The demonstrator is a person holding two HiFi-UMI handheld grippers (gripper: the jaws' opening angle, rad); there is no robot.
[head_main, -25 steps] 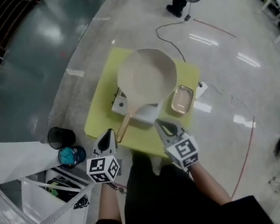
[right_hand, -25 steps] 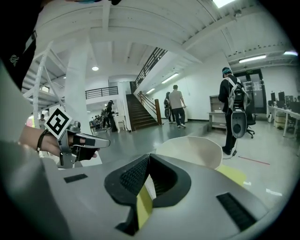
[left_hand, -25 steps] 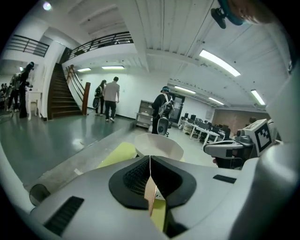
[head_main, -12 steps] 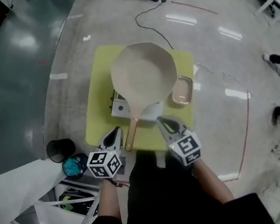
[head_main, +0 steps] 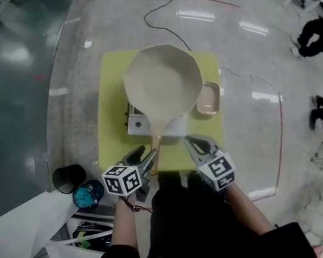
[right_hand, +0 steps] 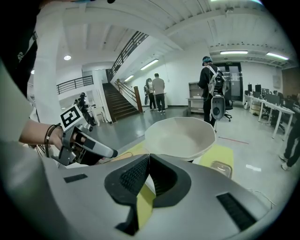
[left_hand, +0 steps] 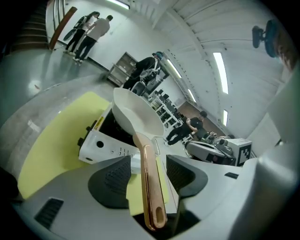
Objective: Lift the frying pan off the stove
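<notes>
A cream frying pan point(head_main: 162, 82) point(right_hand: 180, 136) sits on a white portable stove point(head_main: 138, 122) point(left_hand: 101, 143) on a yellow table point(head_main: 106, 122). Its copper handle point(head_main: 156, 141) point(left_hand: 151, 183) points toward me. My left gripper point(head_main: 145, 158) point(left_hand: 149, 176) has just been opening, and the handle now lies between its jaws. The pads stand clear of it on both sides. My right gripper point(head_main: 194, 144) point(right_hand: 147, 176) is shut on nothing, hovering over the table's near edge just right of the handle. The left gripper point(right_hand: 86, 145) also shows in the right gripper view.
A small clear tray point(head_main: 208, 99) point(right_hand: 220, 168) lies to the right of the pan. A black cup point(head_main: 69, 175) and a teal object point(head_main: 86, 194) sit left of the table. A cable point(head_main: 277, 136) loops on the floor at right. People stand at the room's edges.
The left gripper dropped and moved in to the pan handle, and its jaws opened around it. The right gripper sank slightly and stayed shut.
</notes>
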